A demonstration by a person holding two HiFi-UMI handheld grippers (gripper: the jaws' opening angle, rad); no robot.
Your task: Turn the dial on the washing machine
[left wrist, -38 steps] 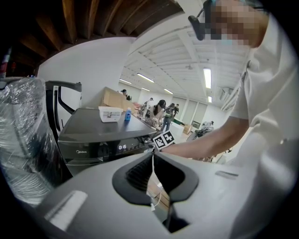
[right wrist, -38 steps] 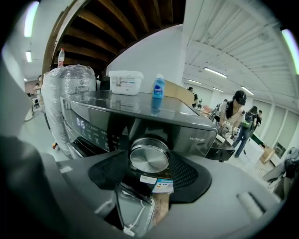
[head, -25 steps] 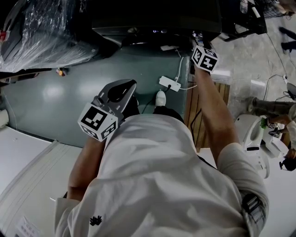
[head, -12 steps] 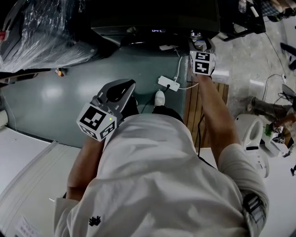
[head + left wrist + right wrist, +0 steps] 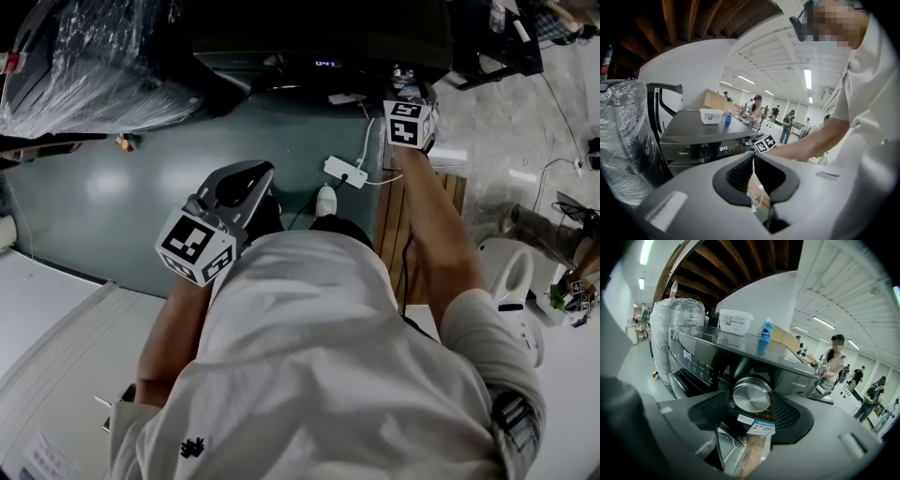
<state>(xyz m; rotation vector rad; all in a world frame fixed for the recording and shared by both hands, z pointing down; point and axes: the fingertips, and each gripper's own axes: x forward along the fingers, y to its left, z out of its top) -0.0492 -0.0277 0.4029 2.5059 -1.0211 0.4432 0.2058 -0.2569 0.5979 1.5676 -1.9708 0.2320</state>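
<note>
The right gripper (image 5: 751, 405) has its two jaws closed against the sides of the round silver dial (image 5: 751, 397), which sits on the front panel of the dark washing machine (image 5: 787, 373), near its right corner. Left of the dial, the machine's display (image 5: 687, 355) shows lit digits that look like 047, though the last one is unclear. In the left gripper view the name Midea (image 5: 678, 151) is printed on the front at the far side from the dial. Small white model print (image 5: 802, 385) right of the dial is too fine to read. Just under the dial hang a white sticker (image 5: 746, 419) and a blue-edged label (image 5: 762, 428). A white box (image 5: 736, 322) and a blue bottle (image 5: 766, 331) stand on the machine's top. The left gripper (image 5: 753, 157) is held well back from the machine, its jaws together on nothing. In front of the machine the green floor (image 5: 112, 197) lies open, apart from a white power strip (image 5: 344, 170).
</note>
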